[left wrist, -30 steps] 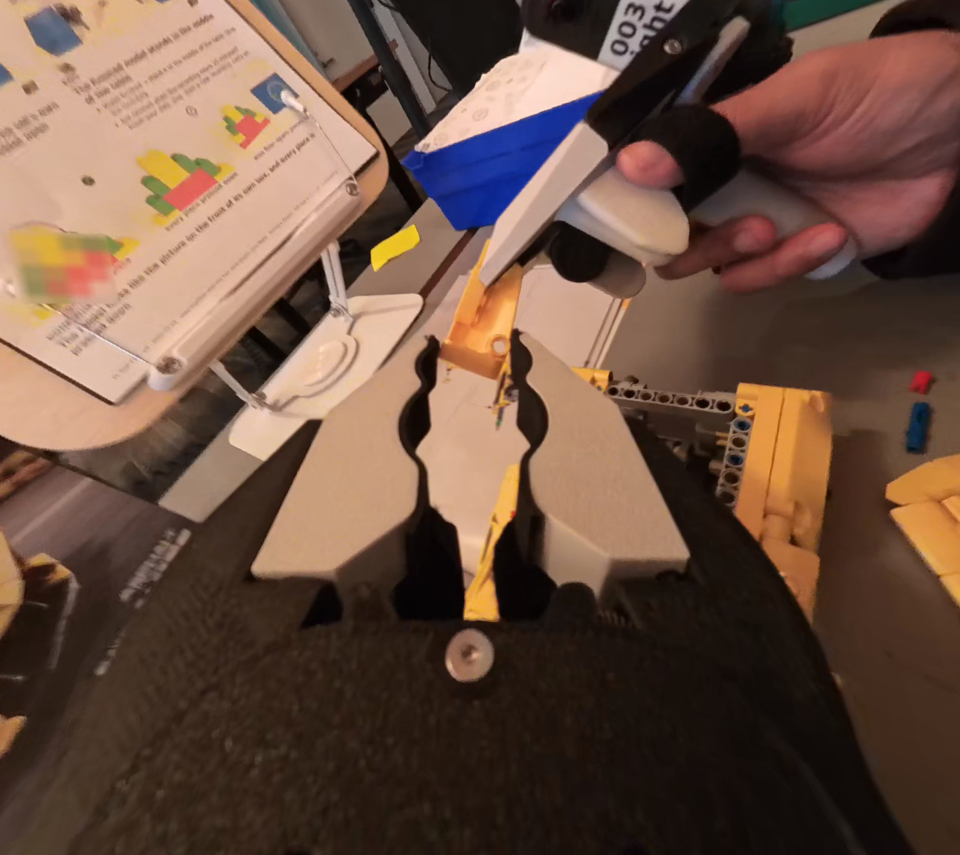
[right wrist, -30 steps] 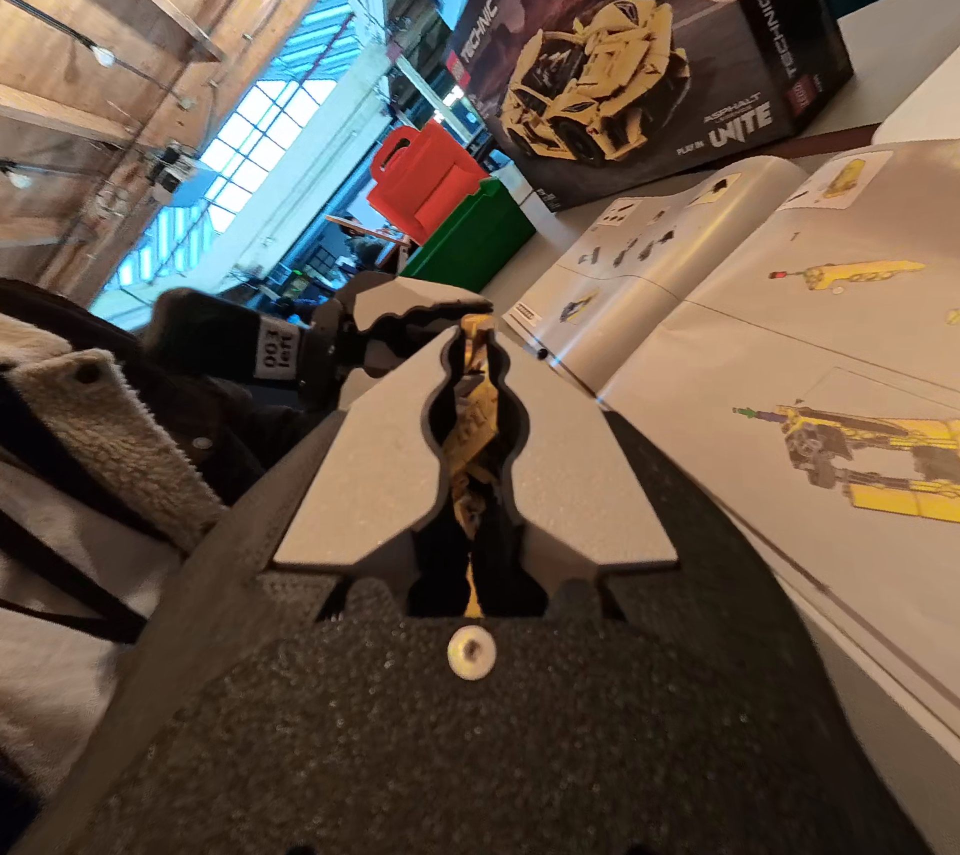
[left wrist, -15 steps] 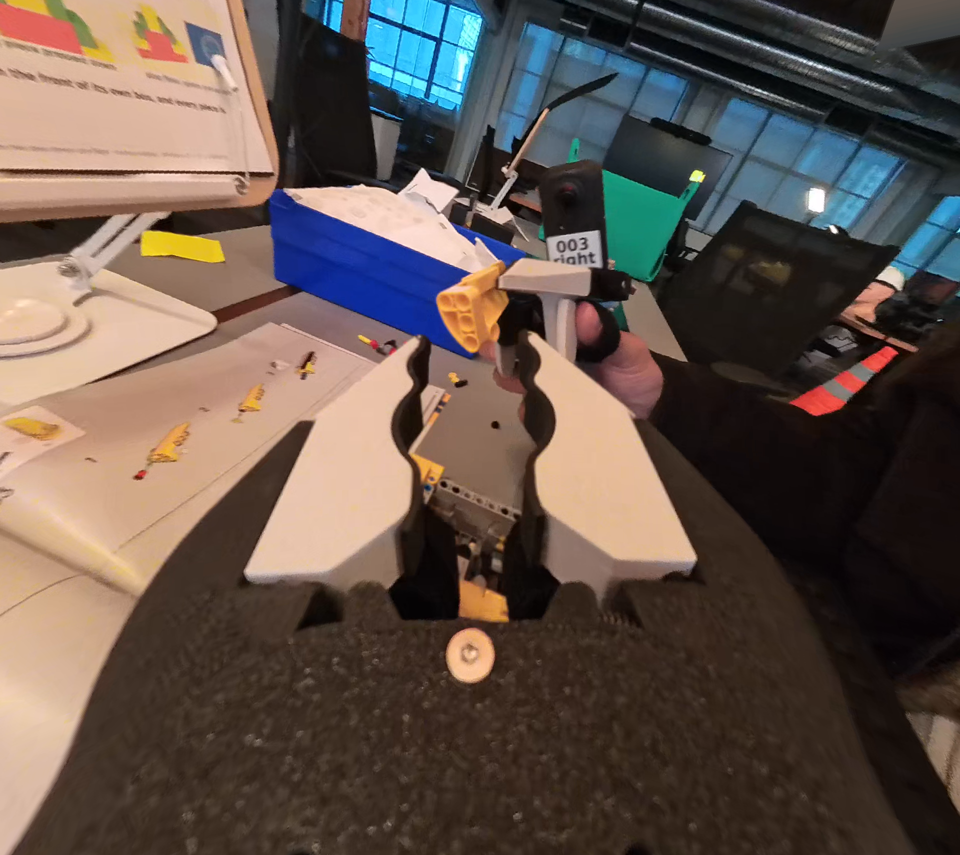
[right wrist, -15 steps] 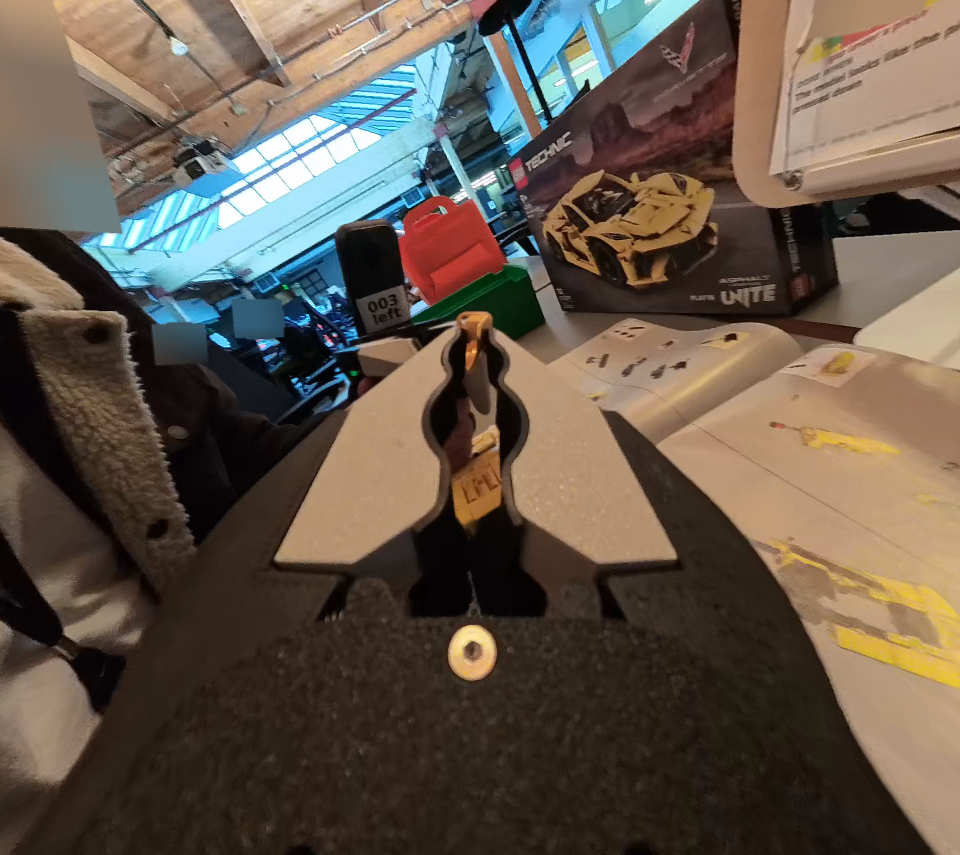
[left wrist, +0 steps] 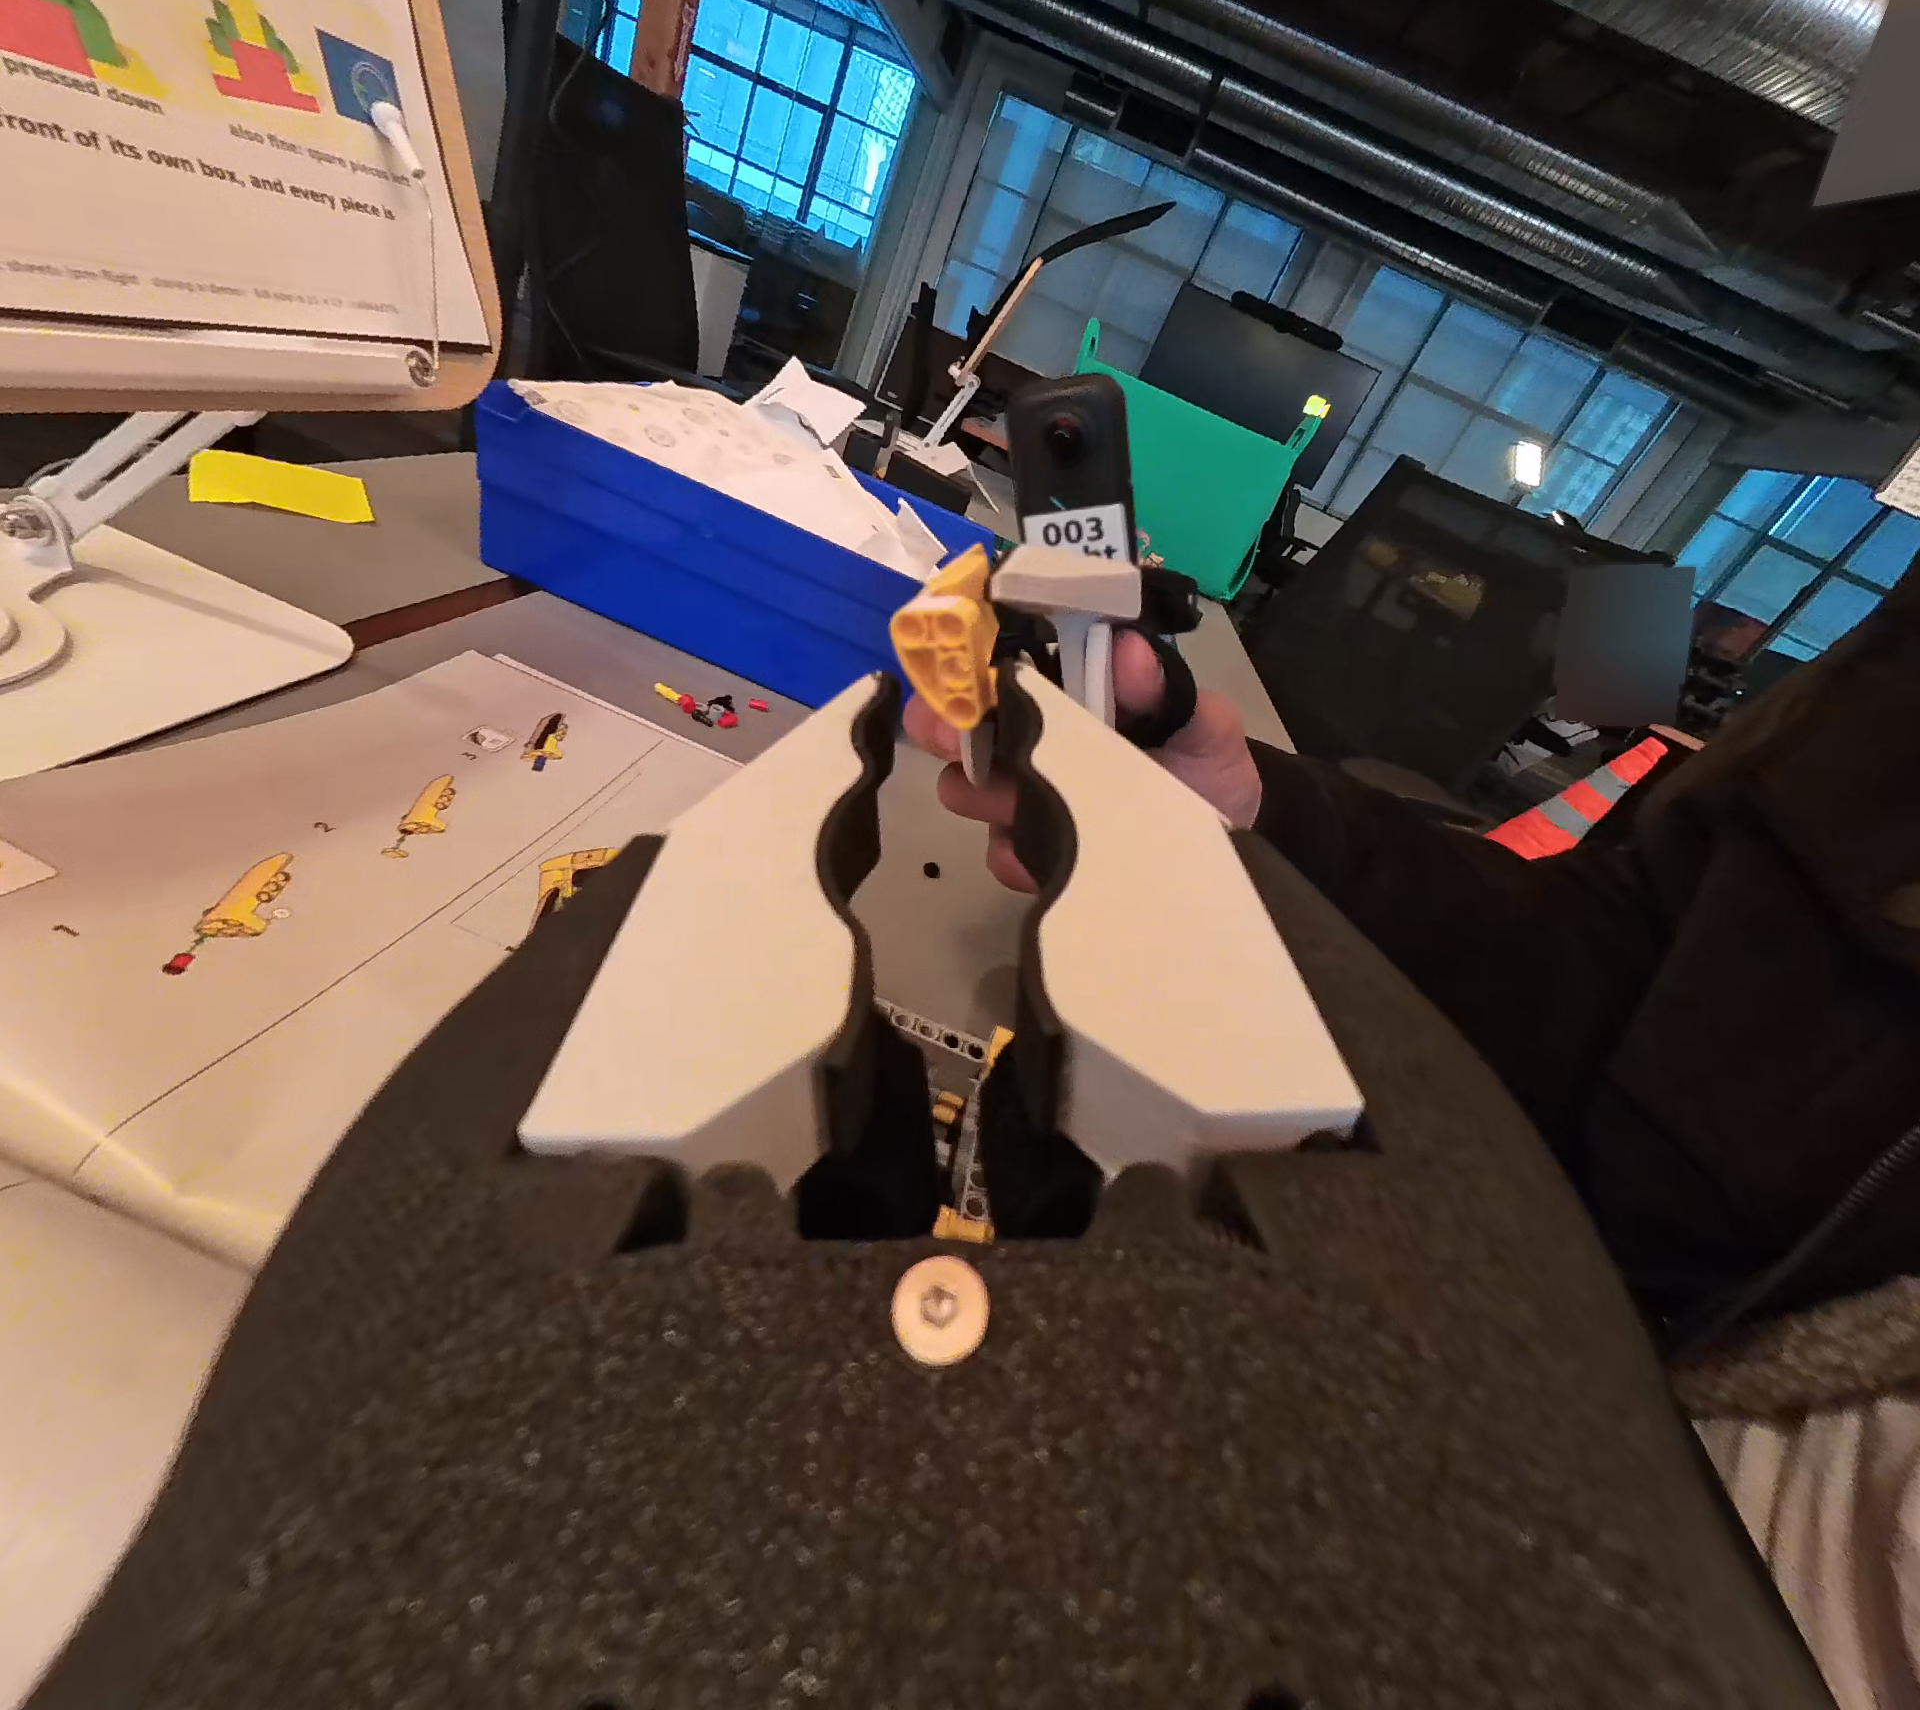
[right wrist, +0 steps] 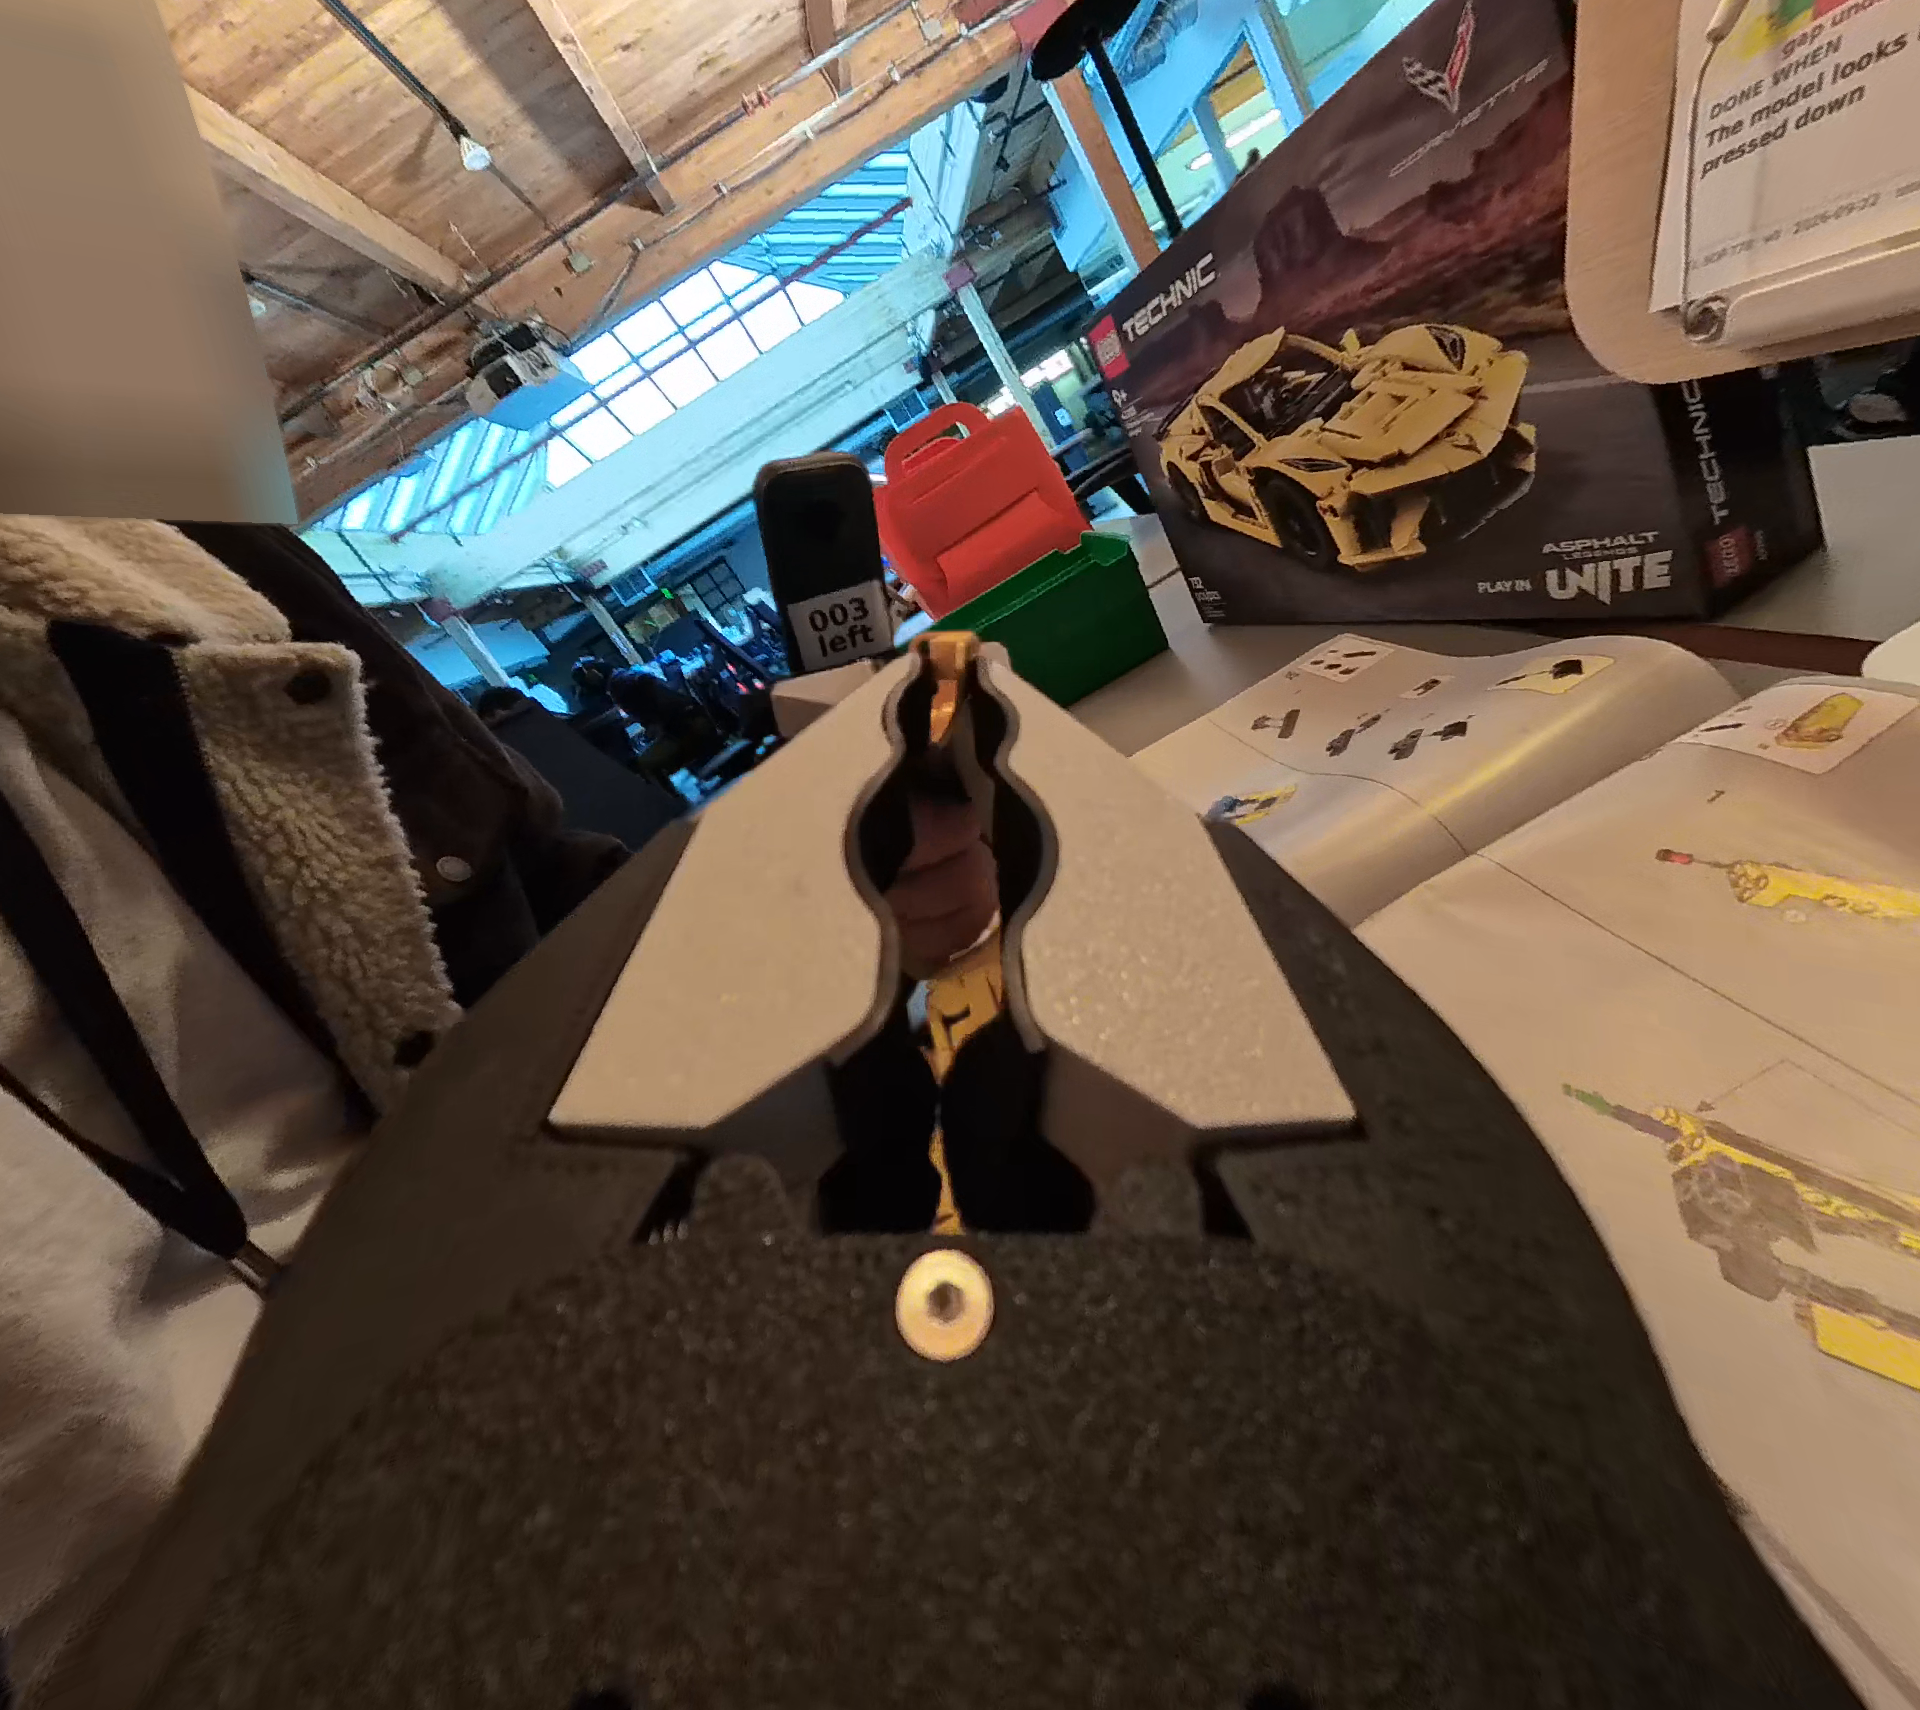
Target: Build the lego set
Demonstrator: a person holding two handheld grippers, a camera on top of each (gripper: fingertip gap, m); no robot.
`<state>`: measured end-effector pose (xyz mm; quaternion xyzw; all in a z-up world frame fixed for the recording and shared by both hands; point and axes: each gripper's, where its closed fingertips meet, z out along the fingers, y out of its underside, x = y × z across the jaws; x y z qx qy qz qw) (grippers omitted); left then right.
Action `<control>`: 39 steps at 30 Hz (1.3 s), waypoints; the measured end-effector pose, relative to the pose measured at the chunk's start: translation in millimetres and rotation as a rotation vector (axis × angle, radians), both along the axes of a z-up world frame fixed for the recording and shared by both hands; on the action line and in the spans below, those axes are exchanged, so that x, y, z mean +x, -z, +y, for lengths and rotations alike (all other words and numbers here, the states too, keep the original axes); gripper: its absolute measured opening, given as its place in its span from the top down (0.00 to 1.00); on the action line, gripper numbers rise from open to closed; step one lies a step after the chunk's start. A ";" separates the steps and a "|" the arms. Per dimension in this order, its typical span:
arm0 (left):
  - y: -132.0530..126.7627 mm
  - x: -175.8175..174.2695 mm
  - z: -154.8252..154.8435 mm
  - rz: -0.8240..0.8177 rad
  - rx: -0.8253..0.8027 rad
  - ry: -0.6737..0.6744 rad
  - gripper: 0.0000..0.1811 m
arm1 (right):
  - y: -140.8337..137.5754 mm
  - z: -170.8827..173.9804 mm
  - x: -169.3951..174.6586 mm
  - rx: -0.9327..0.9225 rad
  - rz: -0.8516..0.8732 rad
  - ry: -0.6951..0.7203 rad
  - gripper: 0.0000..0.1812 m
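My right gripper [right wrist: 943, 673] is shut on a small yellow Technic piece [right wrist: 948, 689] at its fingertips. In the left wrist view the right gripper [left wrist: 1003, 611] holds that yellow piece [left wrist: 940, 652] in the air, facing me. My left gripper [left wrist: 943, 696] is open, with its tips just below the piece; I cannot tell if they touch it. The partly built yellow and grey model [left wrist: 961, 1130] shows on the table through the gap between my left fingers. It also shows through the right gripper's gap [right wrist: 961, 1006].
The open instruction booklet [left wrist: 312, 881] lies on the table at left. A blue bin [left wrist: 675, 548] with paper bags stands behind it, with small loose pieces [left wrist: 707, 710] in front. A sheet on a stand [left wrist: 208, 102] hangs over the left. The set's box [right wrist: 1455, 434] and a green bin [right wrist: 1049, 621] stand at the back. My left and right fingertips are right by each other.
Both grippers have lifted from pointing down at the table to level, facing each other. The right gripper has brought the yellow piece close to the left gripper's tips.
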<state>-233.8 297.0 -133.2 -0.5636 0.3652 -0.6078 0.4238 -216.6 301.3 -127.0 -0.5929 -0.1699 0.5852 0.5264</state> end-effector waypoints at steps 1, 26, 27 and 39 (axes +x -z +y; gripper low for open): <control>0.3 0.5 -0.8 0.003 0.002 0.004 0.90 | -2.1 -0.3 1.5 -0.007 0.028 -0.010 0.96; -11.2 0.8 -9.7 -0.056 0.115 -0.012 0.86 | -22.2 -2.4 31.0 -0.202 0.603 -0.295 0.96; -11.3 0.9 -10.0 -0.056 0.117 -0.012 0.85 | -22.4 -2.2 31.5 -0.203 0.606 -0.295 0.96; -14.6 1.2 -13.2 -0.064 0.119 -0.006 0.86 | -19.7 -0.8 30.3 -0.206 0.582 -0.278 0.96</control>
